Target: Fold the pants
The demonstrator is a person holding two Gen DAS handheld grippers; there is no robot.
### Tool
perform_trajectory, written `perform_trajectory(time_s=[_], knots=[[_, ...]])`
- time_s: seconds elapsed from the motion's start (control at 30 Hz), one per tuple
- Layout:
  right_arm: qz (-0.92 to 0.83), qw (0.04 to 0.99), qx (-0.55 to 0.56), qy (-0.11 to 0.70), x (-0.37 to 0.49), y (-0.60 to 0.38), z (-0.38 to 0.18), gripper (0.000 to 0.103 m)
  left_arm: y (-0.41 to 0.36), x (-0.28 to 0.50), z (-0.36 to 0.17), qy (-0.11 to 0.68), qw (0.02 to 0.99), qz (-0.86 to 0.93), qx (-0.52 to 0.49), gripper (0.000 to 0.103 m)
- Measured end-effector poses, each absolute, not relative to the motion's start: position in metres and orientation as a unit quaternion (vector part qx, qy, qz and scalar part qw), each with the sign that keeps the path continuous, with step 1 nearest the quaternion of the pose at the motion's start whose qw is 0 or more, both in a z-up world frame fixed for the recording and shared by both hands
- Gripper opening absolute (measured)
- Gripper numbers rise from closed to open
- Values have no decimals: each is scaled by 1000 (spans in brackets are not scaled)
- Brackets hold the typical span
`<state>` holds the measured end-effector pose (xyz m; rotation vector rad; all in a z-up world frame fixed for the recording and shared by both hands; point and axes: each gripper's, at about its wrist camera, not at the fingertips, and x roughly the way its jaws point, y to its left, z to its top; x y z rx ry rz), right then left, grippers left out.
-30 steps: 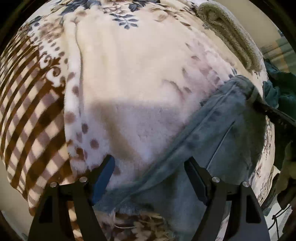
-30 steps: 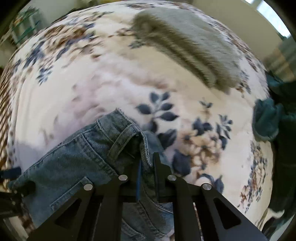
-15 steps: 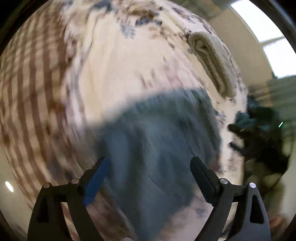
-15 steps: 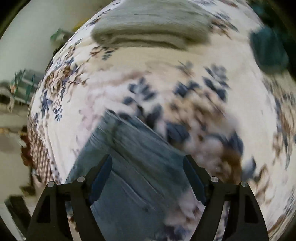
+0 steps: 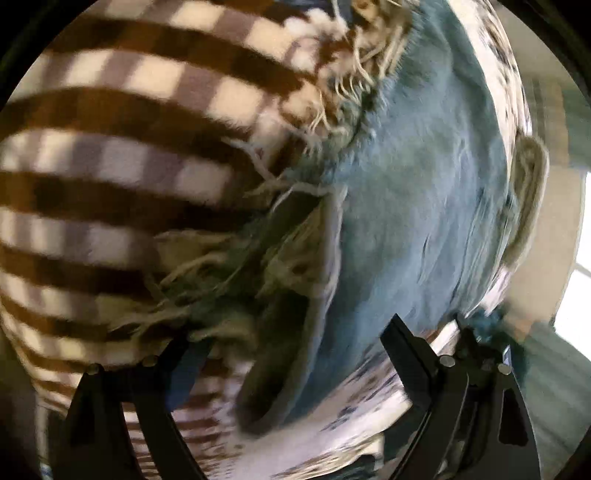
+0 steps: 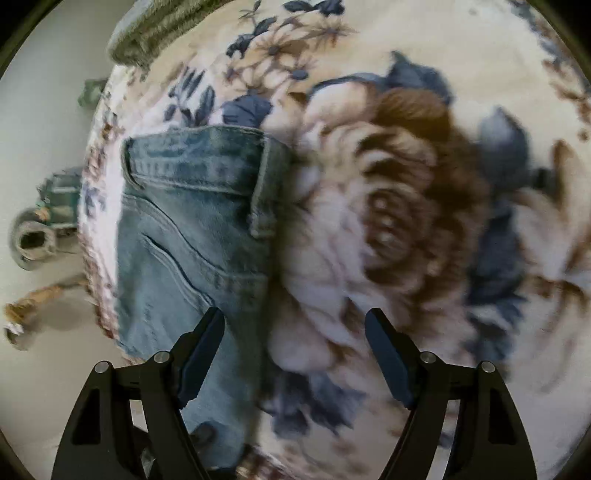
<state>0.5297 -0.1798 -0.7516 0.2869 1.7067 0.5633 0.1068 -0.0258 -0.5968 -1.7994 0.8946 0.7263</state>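
Note:
The blue denim pants lie on a floral blanket, waistband and a back pocket showing in the right wrist view. My right gripper is open and empty, its left finger over the denim's right edge. In the left wrist view the pants stretch away with frayed leg hems close to the camera. My left gripper is open and empty, just above the hems. Both views are blurred.
The blanket's brown-and-cream striped border fills the left of the left wrist view. A folded grey-green towel lies at the bed's far edge. Floor clutter shows past the bed's left edge.
My right gripper has let go of the waistband and opened. The left gripper has swung down to the frayed hems, still open. The pants now lie flat.

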Motion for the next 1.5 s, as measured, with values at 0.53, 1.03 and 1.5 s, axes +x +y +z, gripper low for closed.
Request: perform_trajectory(time_s=[0.53,1.03,1.5], knots=[[255,673,181,670,524,-123,-751,21,0,145,-565,383,608,257,-647,21],[201,630,207,721,388,-205,-721,18,45,106,-561,511,650,203,-525,32],[229,586,195,753,389,-238,-762,70,-24,50,-573,333,583,269,-690,101]])
